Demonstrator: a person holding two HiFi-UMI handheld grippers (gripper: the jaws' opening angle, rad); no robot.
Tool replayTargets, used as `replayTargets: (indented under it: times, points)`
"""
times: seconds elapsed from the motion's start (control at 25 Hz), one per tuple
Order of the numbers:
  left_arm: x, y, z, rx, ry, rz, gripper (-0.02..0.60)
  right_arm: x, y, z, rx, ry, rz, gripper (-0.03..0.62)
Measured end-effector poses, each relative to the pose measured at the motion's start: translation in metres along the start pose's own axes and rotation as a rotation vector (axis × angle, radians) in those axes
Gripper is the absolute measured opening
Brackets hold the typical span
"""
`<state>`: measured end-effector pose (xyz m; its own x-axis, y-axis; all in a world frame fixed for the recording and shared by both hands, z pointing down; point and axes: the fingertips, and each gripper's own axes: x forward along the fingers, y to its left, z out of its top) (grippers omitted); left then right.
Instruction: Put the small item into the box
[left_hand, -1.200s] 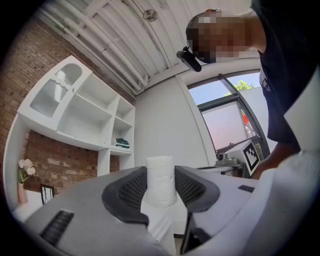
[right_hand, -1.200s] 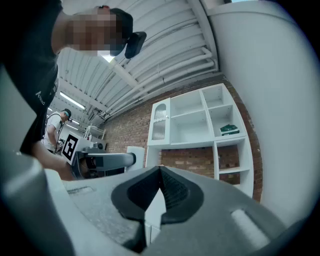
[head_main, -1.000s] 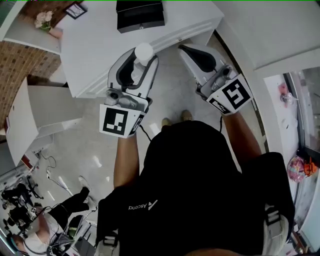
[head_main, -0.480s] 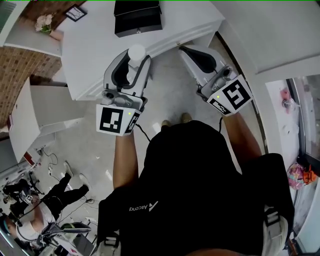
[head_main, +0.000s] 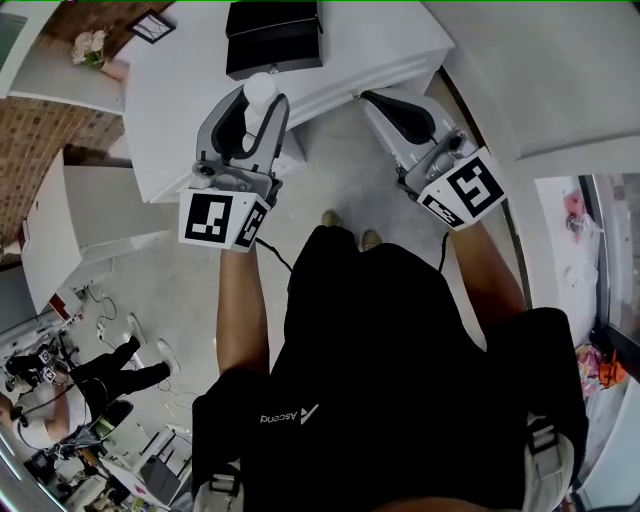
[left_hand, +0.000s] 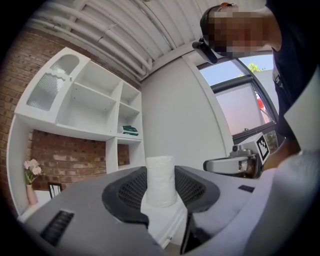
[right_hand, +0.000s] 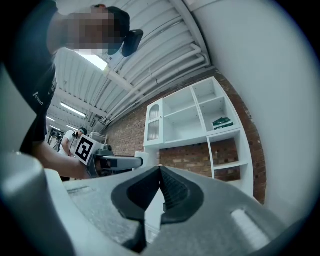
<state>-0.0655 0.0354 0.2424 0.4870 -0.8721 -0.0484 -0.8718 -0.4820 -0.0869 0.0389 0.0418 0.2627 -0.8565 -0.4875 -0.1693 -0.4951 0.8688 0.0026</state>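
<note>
My left gripper (head_main: 258, 103) is shut on a small white cylinder (head_main: 260, 95), which stands upright between the dark pads (left_hand: 161, 181). It hovers over the front edge of the white table (head_main: 190, 100). A black box (head_main: 273, 36) lies on that table just beyond the cylinder. My right gripper (head_main: 385, 100) hangs to the right at the table's edge. Its jaws are shut, tips touching (right_hand: 160, 169), with nothing between them.
A framed picture (head_main: 153, 25) and pink flowers (head_main: 87, 48) sit at the table's far left. A white shelf unit (left_hand: 85, 105) stands against a brick wall (left_hand: 75, 162). A white side cabinet (head_main: 75, 235) is at my left, and other people (head_main: 70, 375) stand on the floor below.
My left gripper has carried the cylinder forward and left, toward the black box and over the table edge. The right gripper has hardly moved.
</note>
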Motion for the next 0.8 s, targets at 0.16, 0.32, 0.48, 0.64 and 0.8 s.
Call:
replayTargets:
  times: [0.16,0.32,0.48,0.64,0.8]
  points:
    - [0.023,0.017,-0.010,0.002,0.030,-0.007,0.169,0.012,-0.016,-0.008,0.001,0.004,-0.002,0.000]
    - [0.044,0.036,-0.019,0.000,0.040,-0.027,0.169,0.030,-0.033,-0.016,-0.007,0.020,-0.014,0.000]
    - [0.071,0.063,-0.030,-0.003,0.057,-0.048,0.169,0.058,-0.056,-0.024,-0.012,0.047,-0.030,0.000]
    - [0.095,0.094,-0.048,0.021,0.075,-0.082,0.169,0.094,-0.079,-0.038,-0.011,0.070,-0.049,0.000]
    - [0.117,0.125,-0.068,0.020,0.124,-0.117,0.169,0.128,-0.097,-0.052,-0.009,0.097,-0.070,0.000]
